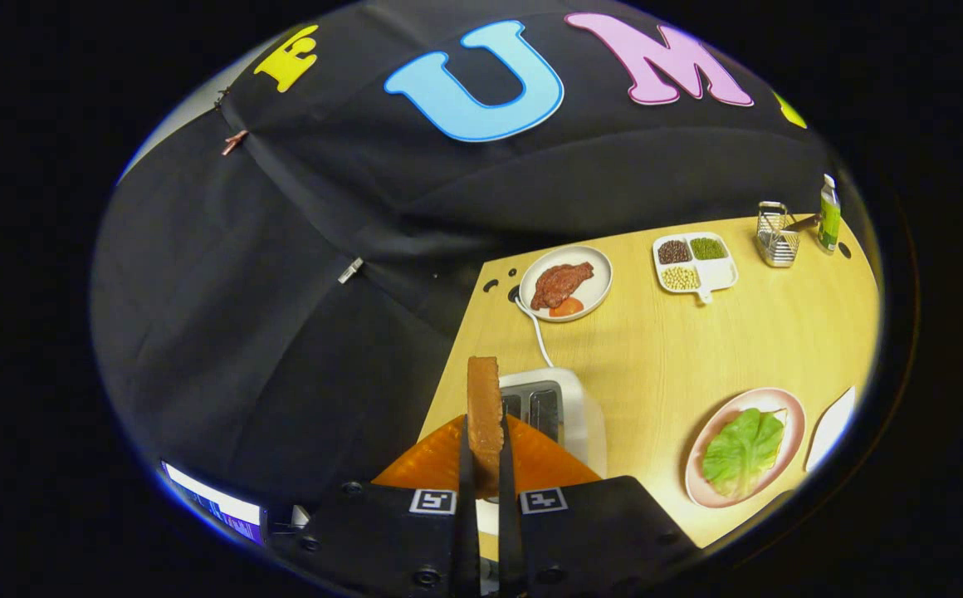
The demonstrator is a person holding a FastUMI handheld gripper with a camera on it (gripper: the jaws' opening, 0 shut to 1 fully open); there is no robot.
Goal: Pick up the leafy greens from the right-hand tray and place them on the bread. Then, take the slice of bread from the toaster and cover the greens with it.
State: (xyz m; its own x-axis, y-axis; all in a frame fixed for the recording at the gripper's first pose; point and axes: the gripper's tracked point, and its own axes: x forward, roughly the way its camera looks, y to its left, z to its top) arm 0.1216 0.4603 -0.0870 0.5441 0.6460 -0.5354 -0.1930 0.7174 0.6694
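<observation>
The gripper (486, 465) pinches the bread slice (484, 415) upright between nearly closed fingers, above the toaster (560, 411) at the desk's near edge, so (greens (743, 448) apparently placed on the pink plate (787, 405)) only covering remains.

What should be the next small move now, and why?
Probably carry the bread slice, which the gripper has clamped upright above the toaster, over toward the pink plate. The leafy greens already lie there, uncovered, beyond the toaster.
</observation>
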